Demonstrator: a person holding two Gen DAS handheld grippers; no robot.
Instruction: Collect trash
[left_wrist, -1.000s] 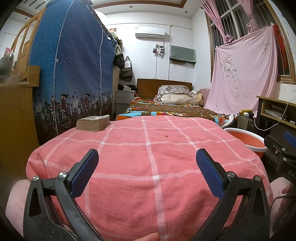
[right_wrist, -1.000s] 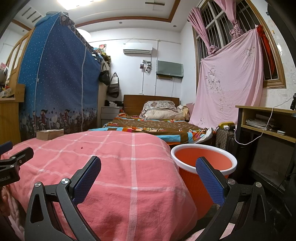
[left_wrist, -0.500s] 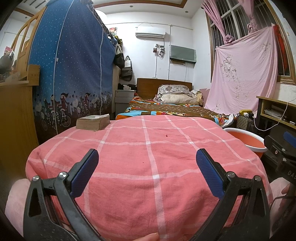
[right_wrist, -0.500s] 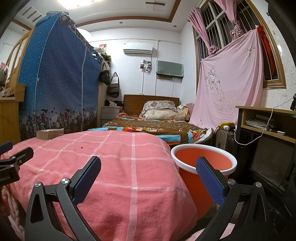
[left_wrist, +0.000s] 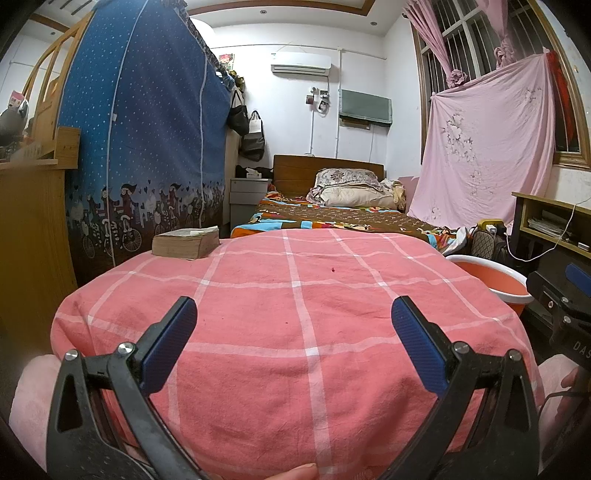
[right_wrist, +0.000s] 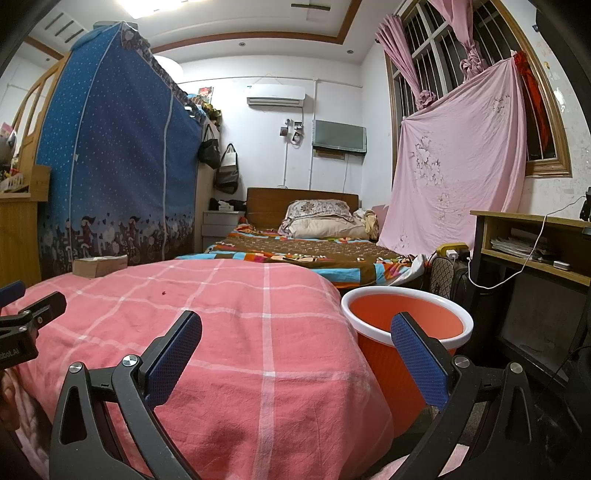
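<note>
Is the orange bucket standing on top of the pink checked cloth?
No, the orange bucket stands lower, beside the right edge of the pink checked cloth.

No displacement is detectable between the earlier pictures and the present ones. In the left wrist view, the book (left_wrist: 186, 242) shows a marginal shift in frame position across the three moments, consistent with a very slight drift of that camera rather than movement of the book itself. In the right wrist view, the framing across the three moments is practically identical, and no object changes place, contact state or orientation.
</note>
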